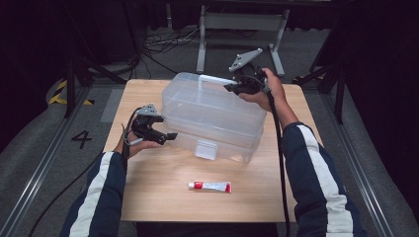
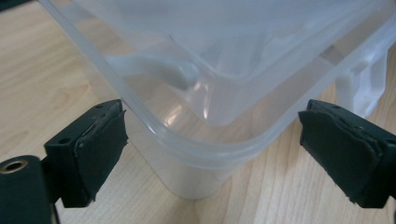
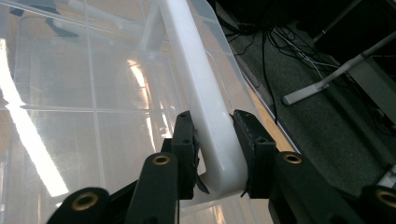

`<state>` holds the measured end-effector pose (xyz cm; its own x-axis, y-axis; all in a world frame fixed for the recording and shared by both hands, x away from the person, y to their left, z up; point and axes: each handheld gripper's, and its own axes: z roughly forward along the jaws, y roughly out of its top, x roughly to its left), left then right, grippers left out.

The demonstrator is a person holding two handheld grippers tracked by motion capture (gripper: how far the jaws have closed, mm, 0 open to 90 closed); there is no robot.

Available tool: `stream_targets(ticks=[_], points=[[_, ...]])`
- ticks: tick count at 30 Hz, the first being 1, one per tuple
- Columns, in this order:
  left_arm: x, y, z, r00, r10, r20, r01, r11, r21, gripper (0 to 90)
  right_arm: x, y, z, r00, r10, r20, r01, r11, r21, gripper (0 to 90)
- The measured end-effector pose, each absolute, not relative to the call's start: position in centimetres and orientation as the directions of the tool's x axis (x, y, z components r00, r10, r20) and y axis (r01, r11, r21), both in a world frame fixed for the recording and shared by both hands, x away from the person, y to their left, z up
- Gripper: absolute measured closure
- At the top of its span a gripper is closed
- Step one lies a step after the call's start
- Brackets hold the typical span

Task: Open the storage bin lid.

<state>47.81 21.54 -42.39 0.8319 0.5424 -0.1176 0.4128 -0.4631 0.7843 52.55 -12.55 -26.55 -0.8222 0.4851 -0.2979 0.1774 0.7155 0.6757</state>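
Nearest the person, a small tube point(image 1: 209, 186) lies alone on the table point(image 1: 148, 197), well apart from both hands, with bare wood around it; farther in, the left gripper point(image 1: 165, 134) stands spread wide just beside the near left corner of the clear box point(image 1: 212, 116), its pads off the plastic; farthest, the right gripper point(image 1: 236, 85) pinches the box's white handle point(image 3: 205, 107). The step looks like handling the box by its handle; next probably calls for a steady lift or shift, minding the far table edge close behind.
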Motion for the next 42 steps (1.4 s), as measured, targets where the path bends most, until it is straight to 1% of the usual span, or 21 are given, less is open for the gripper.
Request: stream_targets(ticks=[3, 4, 9, 13, 14, 16, 18, 20, 21, 24, 25, 30, 33, 37, 38, 42], points=[[47.7, 21.6, -42.3, 0.832, 0.542, -0.117, 0.412, -0.463, 0.785, 8.2, 52.6, -12.4, -26.5, -0.822, 0.484, -0.299, 0.175, 0.716, 0.676, 71.6], [47.6, 21.6, -42.1, 0.835, 0.539, -0.114, 0.406, -0.463, 0.788, 10.6, 52.6, -12.4, -26.5, -0.824, 0.482, -0.299, 0.177, 0.719, 0.672, 71.4], [47.1, 21.3, -41.8, 0.857, 0.503, -0.114, 0.390, -0.489, 0.780, 12.7, 52.9, -12.5, -26.7, -0.818, 0.484, -0.311, 0.180, 0.728, 0.661, 69.7], [46.2, 21.0, -41.5, 0.857, 0.512, -0.056, 0.355, -0.508, 0.785, 14.8, 53.2, -12.7, -26.9, -0.817, 0.489, -0.306, 0.190, 0.729, 0.658, 68.6], [46.0, 21.2, -41.2, 0.863, 0.503, -0.049, 0.336, -0.499, 0.799, 16.4, 53.2, -12.8, -26.9, -0.819, 0.486, -0.306, 0.188, 0.730, 0.657, 68.5], [45.7, 21.6, -40.4, 0.873, 0.481, -0.076, 0.318, -0.447, 0.836, 23.4, 53.2, -12.8, -26.9, -0.817, 0.490, -0.305, 0.189, 0.726, 0.661, 68.4], [45.5, 21.2, -39.6, 0.883, 0.467, -0.050, 0.286, -0.449, 0.846, 27.3, 53.2, -12.8, -26.8, -0.815, 0.492, -0.307, 0.188, 0.724, 0.663, 68.6], [45.5, 20.7, -39.3, 0.874, 0.486, -0.018, 0.281, -0.474, 0.835, 23.3, 53.2, -12.8, -26.6, -0.811, 0.503, -0.299, 0.191, 0.711, 0.677, 69.0], [45.6, 20.7, -39.3, 0.872, 0.490, -0.011, 0.278, -0.475, 0.835, 22.9, 53.2, -12.8, -26.6, -0.813, 0.502, -0.295, 0.190, 0.708, 0.680, 69.3], [45.6, 20.8, -39.3, 0.871, 0.492, -0.025, 0.285, -0.461, 0.840, 24.4, 53.3, -12.9, -26.5, -0.816, 0.499, -0.292, 0.193, 0.710, 0.677, 69.3], [45.6, 20.8, -39.3, 0.872, 0.490, -0.022, 0.280, -0.460, 0.843, 26.0, 53.4, -13.0, -26.5, -0.819, 0.499, -0.284, 0.196, 0.708, 0.678, 69.3], [45.6, 20.8, -39.3, 0.871, 0.491, -0.015, 0.279, -0.469, 0.838, 27.5, 53.7, -13.1, -26.4, -0.817, 0.505, -0.277, 0.204, 0.704, 0.681, 69.1], [45.7, 20.8, -39.4, 0.870, 0.494, -0.005, 0.280, -0.485, 0.829, 31.2, 53.9, -13.3, -26.3, -0.815, 0.515, -0.266, 0.216, 0.696, 0.685, 68.8], [45.7, 20.7, -39.5, 0.867, 0.497, 0.005, 0.275, -0.487, 0.829, 30.7, 54.2, -13.3, -26.2, -0.808, 0.522, -0.272, 0.219, 0.696, 0.684, 68.5], [45.6, 20.6, -39.5, 0.868, 0.496, -0.011, 0.283, -0.477, 0.832, 30.6, 54.2, -13.2, -26.1, -0.807, 0.524, -0.271, 0.224, 0.696, 0.682, 68.5], [45.4, 20.5, -39.6, 0.877, 0.480, -0.023, 0.279, -0.471, 0.837, 30.5, 54.3, -13.4, -26.1, -0.805, 0.528, -0.269, 0.231, 0.698, 0.678, 67.8]])
